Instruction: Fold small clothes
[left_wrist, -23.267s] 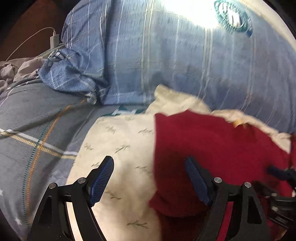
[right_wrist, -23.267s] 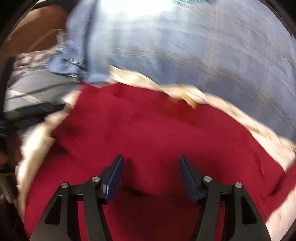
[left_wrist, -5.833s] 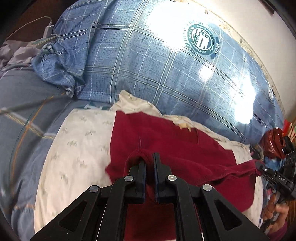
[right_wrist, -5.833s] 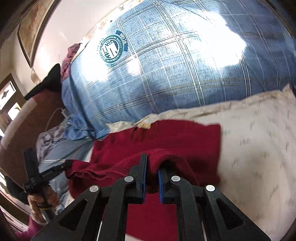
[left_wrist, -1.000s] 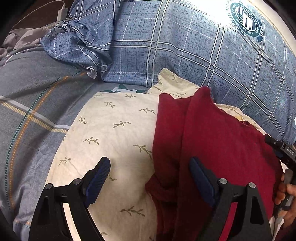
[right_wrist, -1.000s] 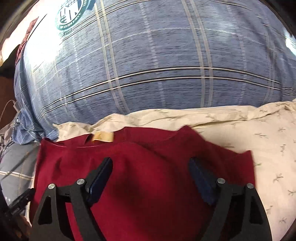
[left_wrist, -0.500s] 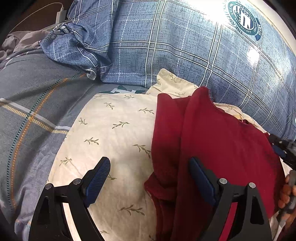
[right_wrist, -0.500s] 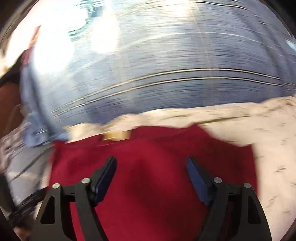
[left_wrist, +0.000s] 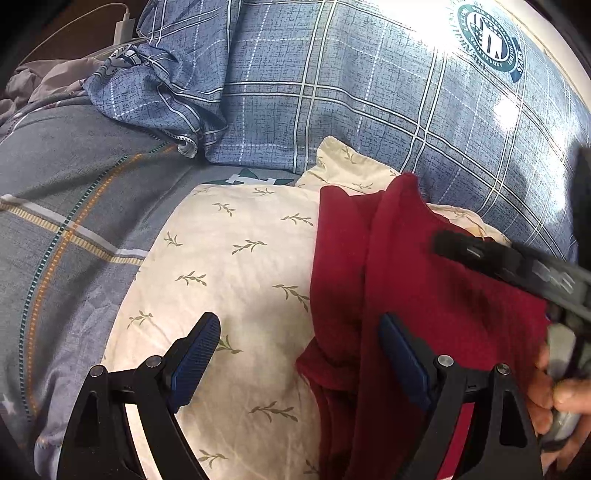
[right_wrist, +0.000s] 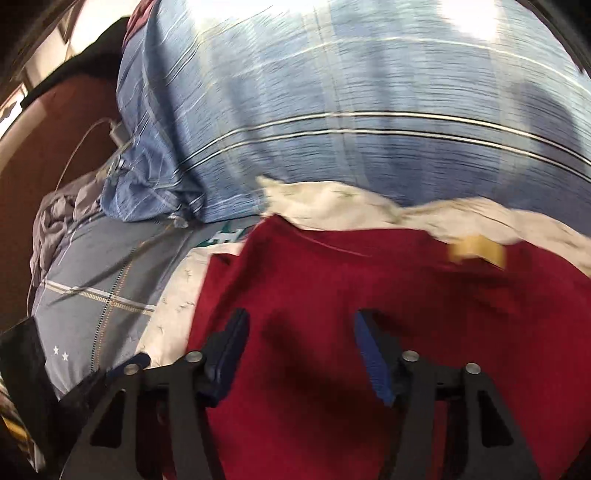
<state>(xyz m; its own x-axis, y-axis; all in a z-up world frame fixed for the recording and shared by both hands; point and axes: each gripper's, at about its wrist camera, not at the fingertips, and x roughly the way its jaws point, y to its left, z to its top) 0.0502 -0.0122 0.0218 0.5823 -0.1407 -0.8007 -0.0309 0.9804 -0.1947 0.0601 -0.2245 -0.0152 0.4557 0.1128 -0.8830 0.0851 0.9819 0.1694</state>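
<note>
While the left tongs have stayed in the same spot with their jaws wide apart, the right tongs have swung fast to the left across the red shirt. A second ago they looked at the middle of the shirt from the near side. Now they hang over its left part, and the picture from them is blurry. Their jaws are closing, with red cloth under the gap, but the pads do not pinch it yet.

I think this means the side folds are done and a new grab is starting, maybe to fold the shirt again.

The red shirt lies on the cream pillow with little leaf prints, in front of the big blue checked pillow. Its left edge is already folded in, making a long strip. Seen from the left tongs, that edge runs between the two jaws, with the right jaw over the shirt and the left jaw over bare pillow. The yellow neck tag sits at the far right, well away from the right tongs
</note>
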